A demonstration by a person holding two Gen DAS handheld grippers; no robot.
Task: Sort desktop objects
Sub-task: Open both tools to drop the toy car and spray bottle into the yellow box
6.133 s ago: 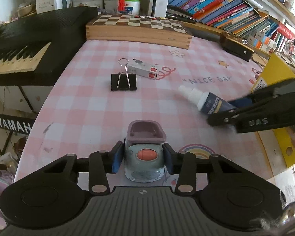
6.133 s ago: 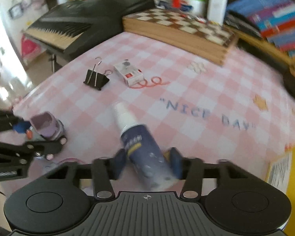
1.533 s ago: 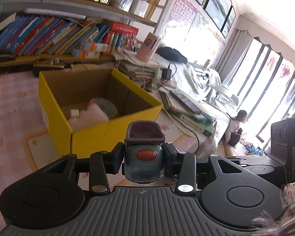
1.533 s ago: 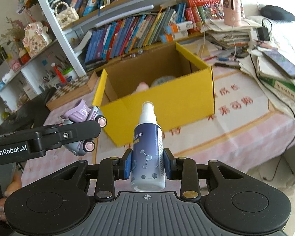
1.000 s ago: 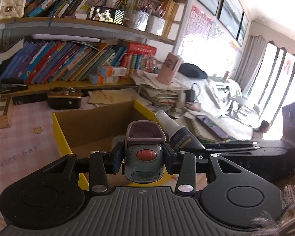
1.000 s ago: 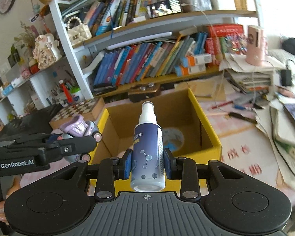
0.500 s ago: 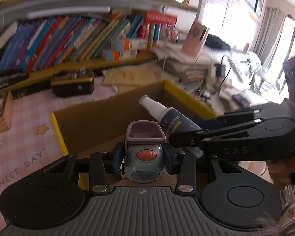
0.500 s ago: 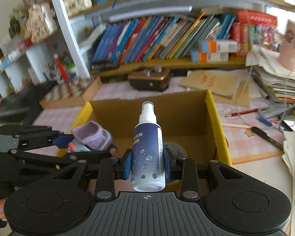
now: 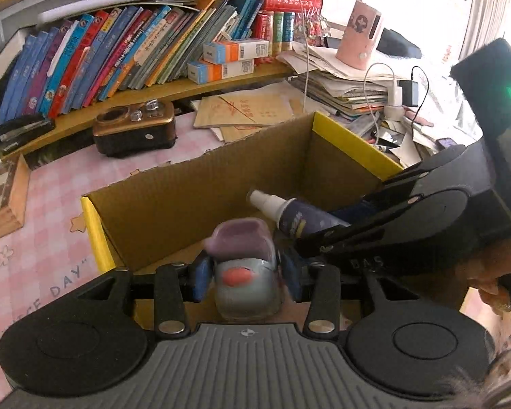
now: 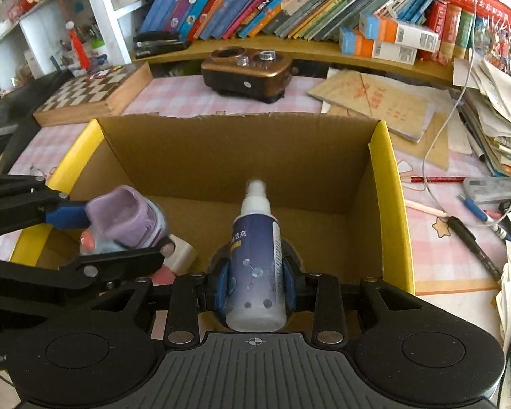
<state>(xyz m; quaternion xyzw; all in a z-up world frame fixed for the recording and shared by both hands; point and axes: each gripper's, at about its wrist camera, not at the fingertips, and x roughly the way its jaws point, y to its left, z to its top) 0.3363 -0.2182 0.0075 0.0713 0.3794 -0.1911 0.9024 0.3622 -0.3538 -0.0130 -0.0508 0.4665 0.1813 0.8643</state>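
My left gripper (image 9: 245, 274) has opened over the yellow cardboard box (image 9: 92, 225); the purple and grey toy car (image 9: 243, 266) sits blurred between its spread pads, with gaps at both sides. In the right wrist view the car (image 10: 126, 220) hangs tilted at the left gripper's tips (image 10: 119, 235) above the box floor. My right gripper (image 10: 255, 283) is shut on the dark blue spray bottle (image 10: 255, 252), held inside the box (image 10: 388, 204), nozzle pointing at the far wall. The bottle (image 9: 296, 214) also shows in the left wrist view.
A white object (image 10: 182, 252) and a round tape roll (image 10: 296, 255) lie on the box floor. Behind the box stand a brown radio (image 10: 245, 75), a chessboard (image 10: 92, 92) and shelves of books. Papers, pens and cables (image 10: 466, 204) crowd the right side.
Both grippers have moved down into the box. The left gripper's pads have spread apart from the toy car, which now looks blurred and tilted. The right gripper still holds the bottle.
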